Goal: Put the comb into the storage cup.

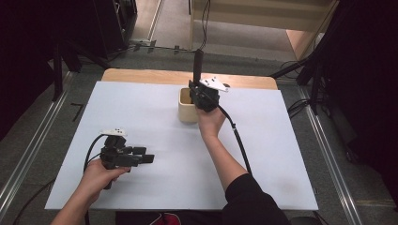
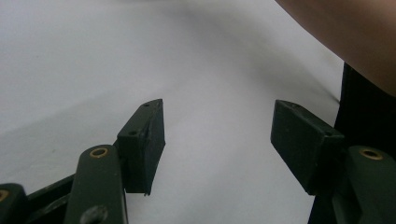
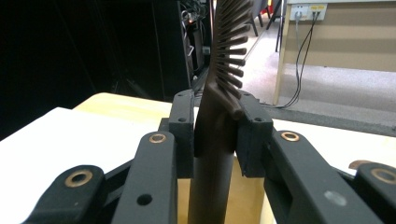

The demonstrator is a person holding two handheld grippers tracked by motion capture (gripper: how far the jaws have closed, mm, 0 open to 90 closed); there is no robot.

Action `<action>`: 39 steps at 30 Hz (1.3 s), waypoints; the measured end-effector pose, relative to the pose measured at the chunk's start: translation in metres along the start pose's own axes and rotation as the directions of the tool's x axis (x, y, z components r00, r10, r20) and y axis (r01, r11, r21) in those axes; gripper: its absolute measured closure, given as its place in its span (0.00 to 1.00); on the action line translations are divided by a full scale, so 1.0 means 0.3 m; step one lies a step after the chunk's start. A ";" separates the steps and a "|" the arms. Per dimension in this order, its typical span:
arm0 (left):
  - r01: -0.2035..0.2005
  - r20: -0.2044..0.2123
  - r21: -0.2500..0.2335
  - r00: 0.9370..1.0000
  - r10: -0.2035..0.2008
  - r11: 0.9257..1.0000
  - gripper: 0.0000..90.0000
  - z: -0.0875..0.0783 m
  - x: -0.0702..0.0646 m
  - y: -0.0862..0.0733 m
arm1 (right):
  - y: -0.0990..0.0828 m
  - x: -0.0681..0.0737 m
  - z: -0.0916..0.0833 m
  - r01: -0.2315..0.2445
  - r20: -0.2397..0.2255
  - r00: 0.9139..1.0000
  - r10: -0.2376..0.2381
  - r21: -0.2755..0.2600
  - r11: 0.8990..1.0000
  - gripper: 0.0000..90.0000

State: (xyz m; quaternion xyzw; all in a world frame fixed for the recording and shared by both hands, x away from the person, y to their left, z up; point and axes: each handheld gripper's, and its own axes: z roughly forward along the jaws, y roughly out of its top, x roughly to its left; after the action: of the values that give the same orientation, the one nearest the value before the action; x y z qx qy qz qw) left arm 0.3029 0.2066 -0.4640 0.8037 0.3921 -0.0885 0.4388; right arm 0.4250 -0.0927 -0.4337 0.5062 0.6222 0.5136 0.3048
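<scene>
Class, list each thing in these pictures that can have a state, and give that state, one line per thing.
Right gripper: shut on the brown comb.
Brown comb: upright, teeth end up, handle down in the cup.
Beige cup: upright on the white table.
Left gripper: open, nothing between its jaws.

Right gripper (image 3: 215,135) clamped on a dark brown plastic hairbrush (image 3: 219,116).
We see the two black jaws pressing the brush's neck from both sides, brush upright, its bristles pointing right, its handle dropping between the jaws over a pale beige container (image 3: 245,196). White tabletop (image 3: 70,140) lies on the left, with a light wooden edge (image 3: 121,105) behind it.
</scene>
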 end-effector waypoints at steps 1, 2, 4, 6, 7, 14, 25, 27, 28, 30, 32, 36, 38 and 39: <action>0.000 0.000 0.000 1.000 0.000 1.000 0.40 0.000 0.000 0.000 | 0.000 0.000 0.000 0.000 0.000 1.000 0.000 0.000 1.000 0.77; 0.001 0.000 -0.001 1.000 -0.001 1.000 0.40 0.000 0.000 0.000 | -0.002 0.003 0.000 0.001 -0.003 1.000 -0.001 0.004 1.000 0.77; -0.001 0.000 -0.001 1.000 0.001 1.000 0.40 0.000 -0.001 0.000 | -0.002 0.004 0.001 0.002 -0.004 1.000 -0.002 0.003 1.000 0.77; 0.000 0.000 0.000 1.000 0.000 1.000 0.40 0.000 -0.002 0.000 | -0.005 0.008 0.002 0.004 -0.008 1.000 -0.004 0.008 1.000 0.77; 0.000 -0.001 0.000 1.000 0.000 1.000 0.40 0.000 -0.002 0.000 | -0.007 0.009 0.002 0.008 -0.006 1.000 -0.008 0.012 1.000 0.77; -0.001 0.000 0.001 1.000 0.001 1.000 0.40 0.001 -0.001 0.000 | -0.013 0.011 0.005 0.014 -0.013 1.000 -0.013 0.025 1.000 0.77; -0.001 -0.003 0.004 1.000 0.001 1.000 0.40 0.001 -0.001 0.000 | -0.024 0.000 -0.002 0.003 -0.012 1.000 -0.003 0.041 0.999 0.76; -0.002 -0.003 0.004 1.000 0.002 1.000 0.40 0.001 -0.001 0.000 | -0.027 -0.001 -0.004 0.018 -0.016 1.000 -0.018 0.049 0.999 0.76; -0.002 -0.003 0.004 1.000 0.002 1.000 0.40 0.001 -0.001 0.000 | -0.029 -0.002 -0.004 0.023 -0.015 1.000 -0.022 0.056 0.998 0.76; -0.002 -0.003 0.005 1.000 0.002 1.000 0.40 0.001 -0.001 0.000 | -0.032 -0.008 -0.002 0.019 -0.022 1.000 -0.018 0.065 0.998 0.76; -0.001 -0.005 0.007 1.000 0.001 1.000 0.40 0.001 -0.001 0.001 | -0.033 -0.014 -0.005 0.016 -0.034 0.999 -0.014 0.055 0.998 0.66; -0.001 -0.004 0.006 1.000 0.001 1.000 0.40 0.001 0.000 0.000 | -0.023 -0.025 -0.013 -0.003 -0.074 0.997 0.006 0.042 0.999 0.54; -0.002 -0.004 0.006 1.000 0.002 1.000 0.40 0.000 0.001 0.001 | -0.012 -0.033 -0.022 -0.003 -0.100 0.995 0.007 0.038 0.999 0.47; -0.002 -0.004 0.006 1.000 0.002 1.000 0.40 0.000 0.001 0.001 | -0.010 -0.036 -0.022 -0.005 -0.101 0.995 0.009 0.041 0.999 0.44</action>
State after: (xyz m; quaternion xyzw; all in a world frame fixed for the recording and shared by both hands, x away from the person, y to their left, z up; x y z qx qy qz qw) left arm 0.3031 0.2066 -0.4640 0.8055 0.3919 -0.0876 0.4357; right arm 0.4214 -0.1049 -0.4361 0.4877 0.6456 0.5267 0.2607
